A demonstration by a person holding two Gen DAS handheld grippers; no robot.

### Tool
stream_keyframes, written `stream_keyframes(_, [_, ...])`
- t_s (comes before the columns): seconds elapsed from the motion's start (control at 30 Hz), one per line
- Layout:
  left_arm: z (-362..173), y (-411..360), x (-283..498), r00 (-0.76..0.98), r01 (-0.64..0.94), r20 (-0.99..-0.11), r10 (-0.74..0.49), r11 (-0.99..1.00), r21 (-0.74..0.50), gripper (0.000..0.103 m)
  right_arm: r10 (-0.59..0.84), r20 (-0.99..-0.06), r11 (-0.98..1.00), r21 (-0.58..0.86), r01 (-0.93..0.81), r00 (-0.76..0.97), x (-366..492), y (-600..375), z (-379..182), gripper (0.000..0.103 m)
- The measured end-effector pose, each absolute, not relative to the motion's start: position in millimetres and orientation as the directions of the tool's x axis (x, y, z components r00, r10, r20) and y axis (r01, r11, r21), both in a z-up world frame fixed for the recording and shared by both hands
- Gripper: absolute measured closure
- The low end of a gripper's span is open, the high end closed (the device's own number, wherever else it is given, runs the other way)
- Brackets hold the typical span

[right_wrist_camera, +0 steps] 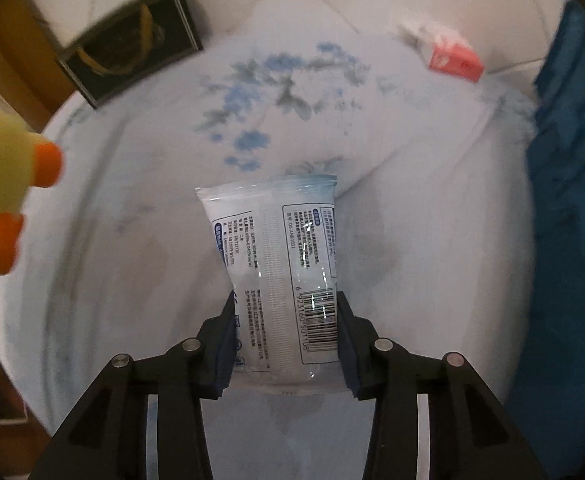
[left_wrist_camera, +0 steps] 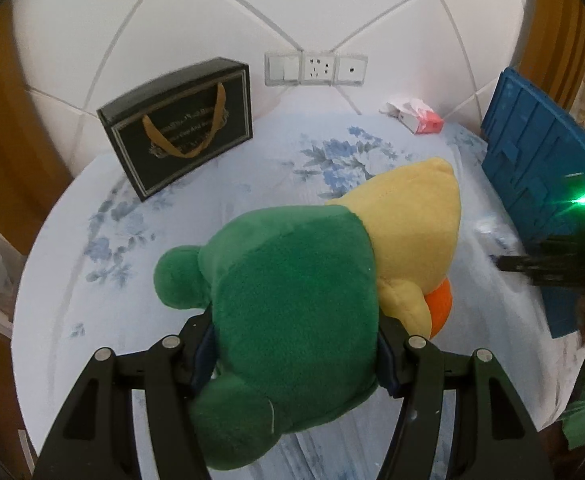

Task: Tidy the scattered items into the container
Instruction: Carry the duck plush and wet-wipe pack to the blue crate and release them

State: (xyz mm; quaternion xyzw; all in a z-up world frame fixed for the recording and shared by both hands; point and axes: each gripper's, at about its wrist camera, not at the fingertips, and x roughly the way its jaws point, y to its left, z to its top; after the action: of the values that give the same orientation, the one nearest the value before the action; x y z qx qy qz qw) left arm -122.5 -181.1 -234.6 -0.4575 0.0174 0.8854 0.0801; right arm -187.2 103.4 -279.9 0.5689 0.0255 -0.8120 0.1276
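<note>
My left gripper (left_wrist_camera: 294,344) is shut on a plush duck toy (left_wrist_camera: 304,300) with a green body, yellow head and orange beak, held above the flowered sheet. In the right wrist view the same plush duck toy (right_wrist_camera: 0,184) shows blurred at the left edge. A clear plastic pack of wipes (right_wrist_camera: 284,276) with a barcode hangs lifted over the sheet, pinched on both sides by my right gripper (right_wrist_camera: 286,332). The blue plastic container (left_wrist_camera: 548,200) stands at the right edge, and its blue wall (right_wrist_camera: 568,208) fills the right side of the right wrist view.
A black gift bag (left_wrist_camera: 176,128) with gold handles stands at the back left by the tiled wall. A small red and white box (left_wrist_camera: 416,116) lies at the back right, seen as a red box (right_wrist_camera: 452,60) from the right. My right gripper's dark body (left_wrist_camera: 552,268) shows beside the container.
</note>
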Motion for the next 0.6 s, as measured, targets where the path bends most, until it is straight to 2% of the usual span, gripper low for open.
stream_keyframes(0.3, [-164,-180,-88,-0.646,-0.183,-0.745,0.166,-0.981,-0.060,0.041,-0.215,-0.836,-0.968,0.112,0.227,-0.505,-109,93,-126,0.061])
stream_keyframes(0.6, [-91,-168,-50,-0.751,-0.148,-0.646,0.139,-0.988,-0.040,0.041,-0.258,-0.731,-0.957,0.103,0.272,-0.632,-46,83,-36,0.061])
